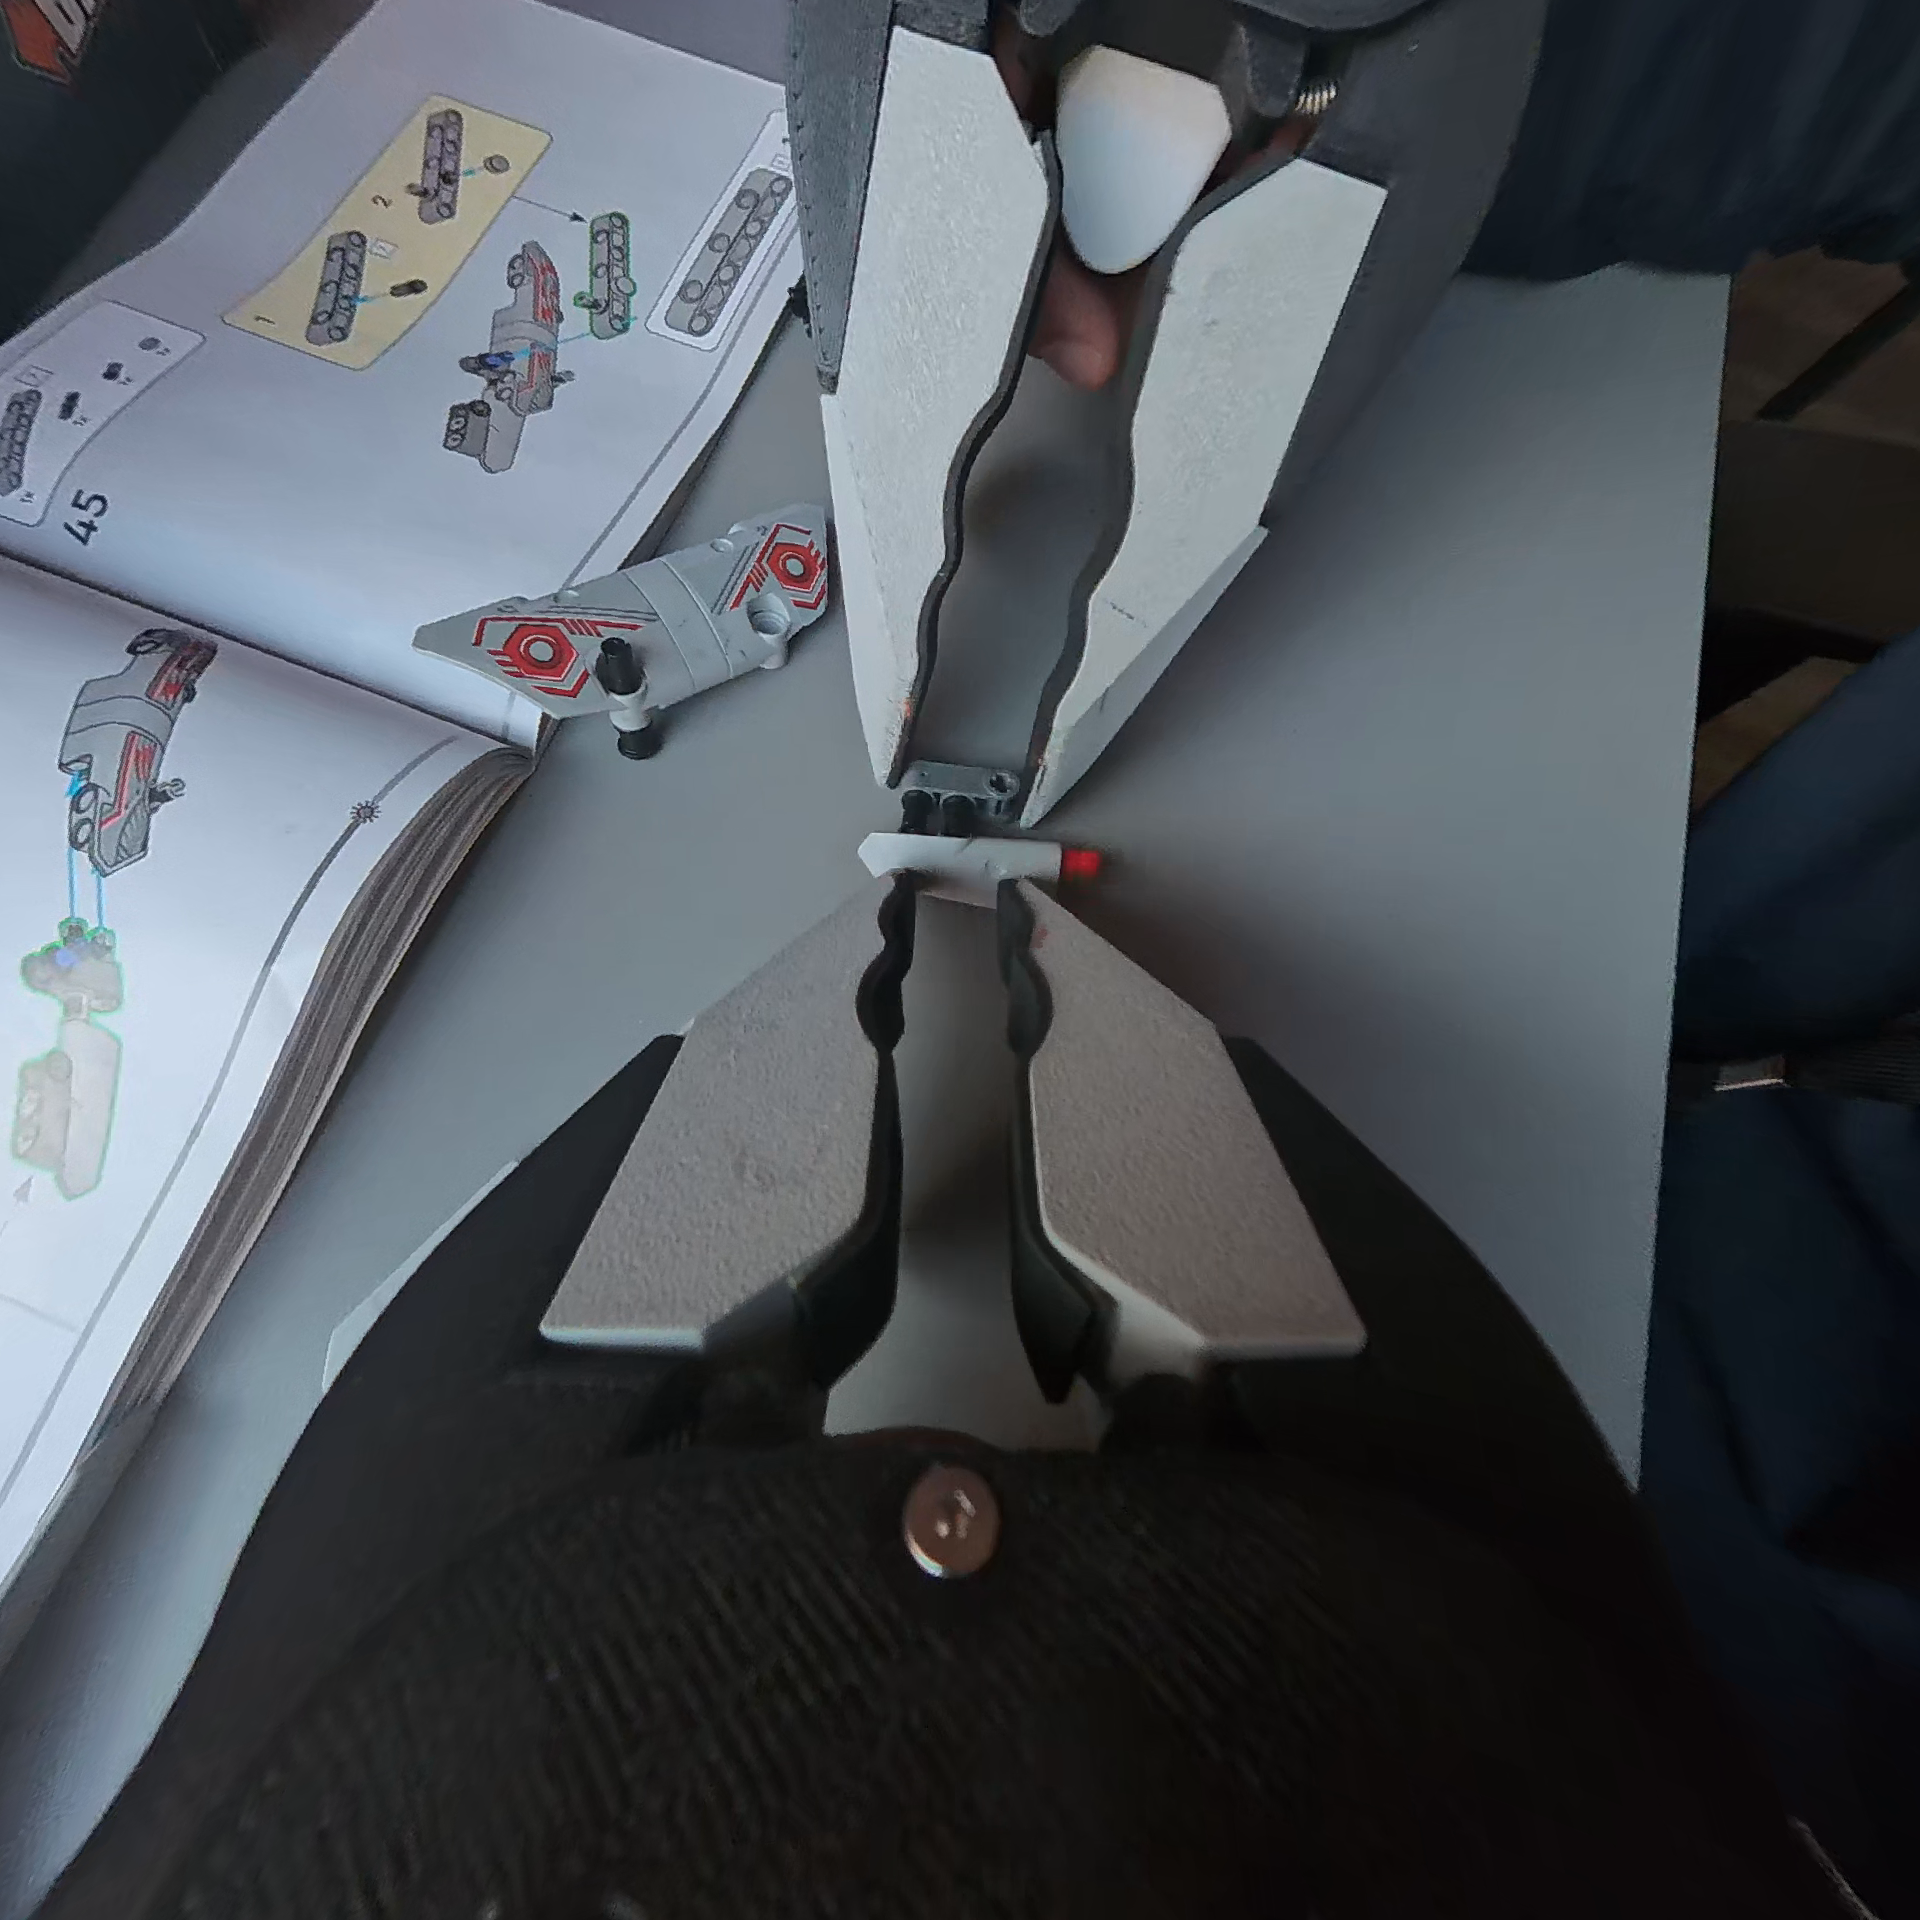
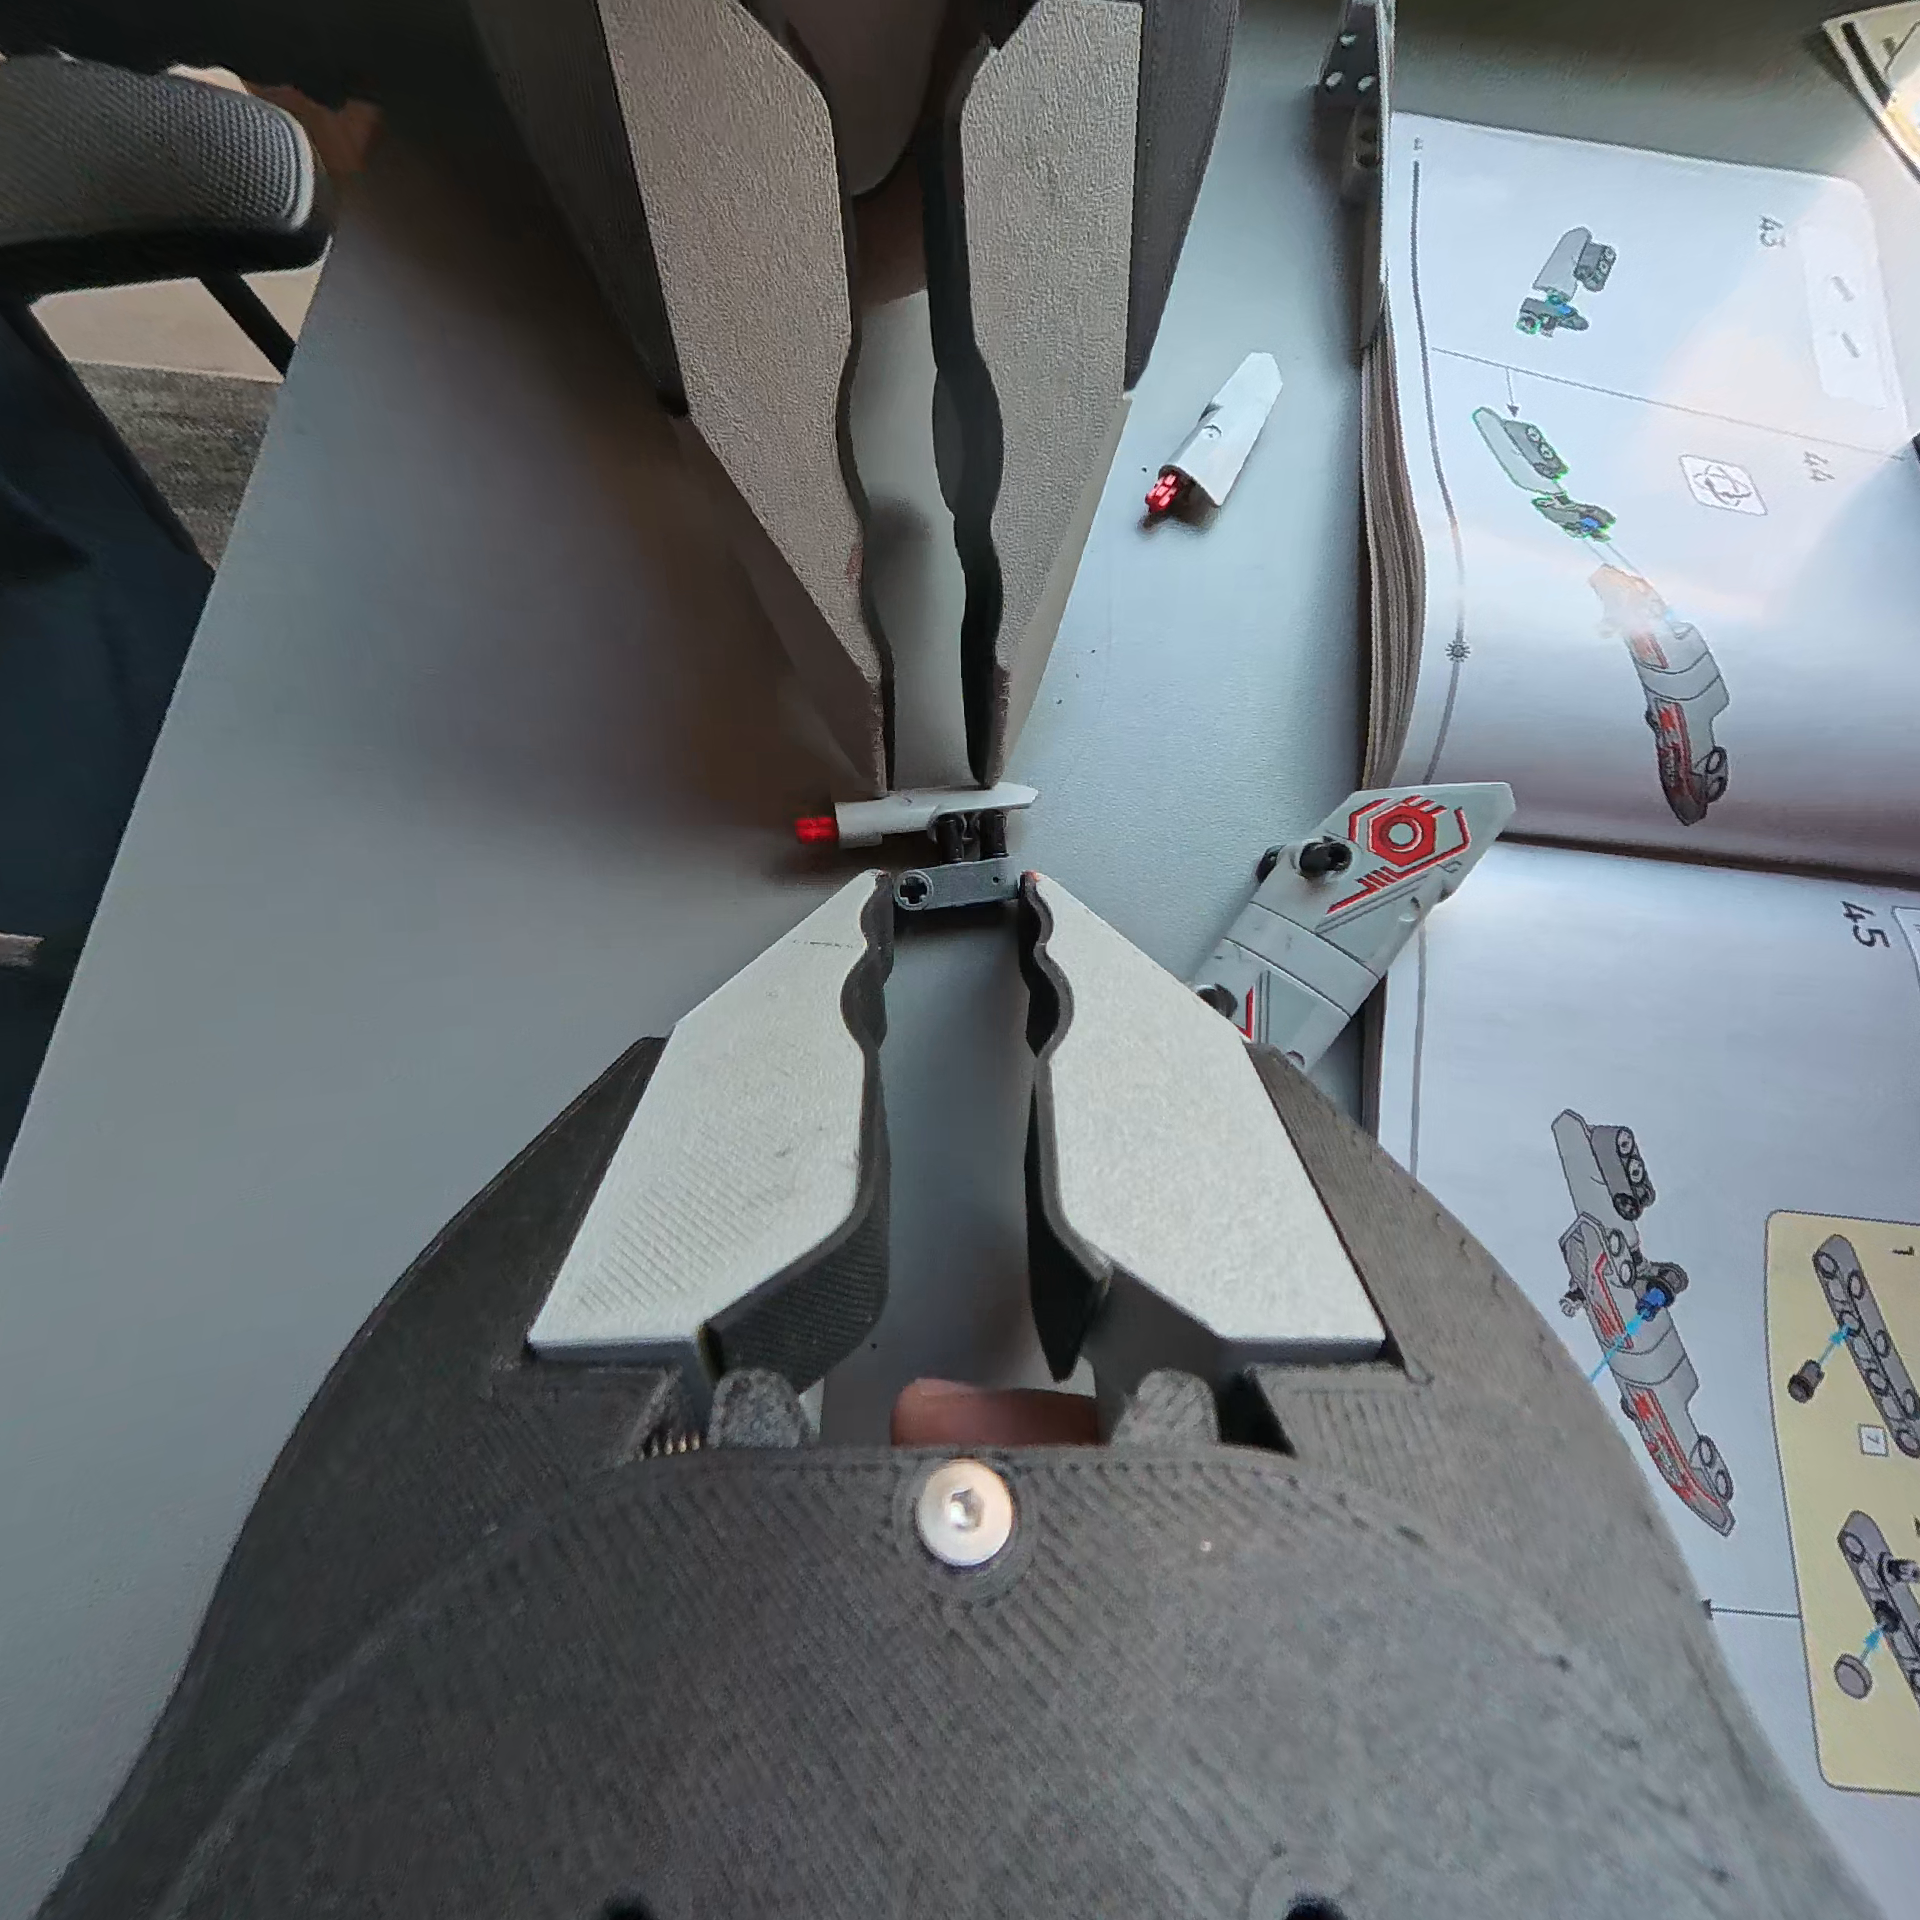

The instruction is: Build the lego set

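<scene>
Two grippers meet tip to tip above bare desk (image 1: 1403,727): left gripper (image 1: 956,883) fingers clamped on a light grey panel piece (image 1: 961,854), right gripper (image 2: 956,896) fingers clamped on a dark grey beam (image 2: 956,888). Black pins (image 2: 966,828) bridge the two pieces. Open manual (image 2: 1662,623) and winged grey-red assembly (image 2: 1351,914) lie beside them, near the desk's far side.

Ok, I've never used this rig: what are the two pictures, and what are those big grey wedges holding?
Each picture comes from a camera on one hand-held gripper, looking along its fingers; the wedges are those fingers. The left hand-held gripper pinches a light grey panel piece with a red pin. The right hand-held gripper pinches a small dark grey beam with black pins, meeting the panel tip to tip. On the grey table lie an open instruction booklet, a red-patterned wing assembly and another small grey piece.
</scene>
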`<state>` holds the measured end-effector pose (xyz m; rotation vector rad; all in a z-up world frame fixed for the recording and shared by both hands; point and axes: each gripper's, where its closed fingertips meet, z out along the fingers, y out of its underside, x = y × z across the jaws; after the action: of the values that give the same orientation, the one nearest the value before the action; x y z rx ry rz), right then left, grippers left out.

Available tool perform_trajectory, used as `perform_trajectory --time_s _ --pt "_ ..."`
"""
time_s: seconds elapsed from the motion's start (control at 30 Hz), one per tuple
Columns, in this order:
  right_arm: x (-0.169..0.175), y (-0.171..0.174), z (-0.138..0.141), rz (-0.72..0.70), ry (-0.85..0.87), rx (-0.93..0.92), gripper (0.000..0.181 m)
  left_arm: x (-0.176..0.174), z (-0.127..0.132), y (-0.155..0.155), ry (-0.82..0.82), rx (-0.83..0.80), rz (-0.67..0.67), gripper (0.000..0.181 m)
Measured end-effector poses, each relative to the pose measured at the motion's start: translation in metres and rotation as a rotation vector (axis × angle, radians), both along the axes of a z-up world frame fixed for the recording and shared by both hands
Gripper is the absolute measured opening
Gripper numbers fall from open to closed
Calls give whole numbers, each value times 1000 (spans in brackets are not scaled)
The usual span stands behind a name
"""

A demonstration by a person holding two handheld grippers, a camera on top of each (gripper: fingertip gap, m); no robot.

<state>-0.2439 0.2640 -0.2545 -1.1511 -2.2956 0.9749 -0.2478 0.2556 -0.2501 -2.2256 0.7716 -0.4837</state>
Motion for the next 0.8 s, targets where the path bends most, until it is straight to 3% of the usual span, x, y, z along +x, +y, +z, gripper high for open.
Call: perform_trajectory --time_s 0.47,0.8 --pt "4 8 1 8 -25 149 20 1 2 7 -22 0 2 18" --pt "10 8 0 4 -90 190 21 1 9 13 -52 38 18 13"
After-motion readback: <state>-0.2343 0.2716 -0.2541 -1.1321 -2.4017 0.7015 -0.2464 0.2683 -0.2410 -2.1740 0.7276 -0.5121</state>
